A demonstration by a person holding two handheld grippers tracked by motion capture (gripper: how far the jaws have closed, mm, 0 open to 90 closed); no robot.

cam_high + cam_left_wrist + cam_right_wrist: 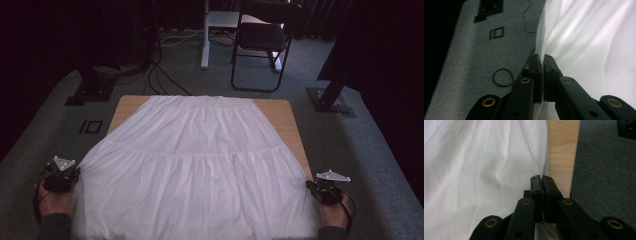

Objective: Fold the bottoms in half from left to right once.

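A white tiered skirt lies spread flat over the wooden table, its waistband at the far end and its wide hem toward me. My left gripper sits at the skirt's left side near the hem, and in the left gripper view its jaws are pressed together on the white fabric edge. At the right side my right gripper holds the skirt the same way, jaws shut on the cloth edge just inside the table's right border.
Grey carpet surrounds the table. A black chair and a white desk leg stand beyond the far edge. Black stand bases sit at the far left and at the far right. Cables trail on the floor, and a black ring lies left of the table.
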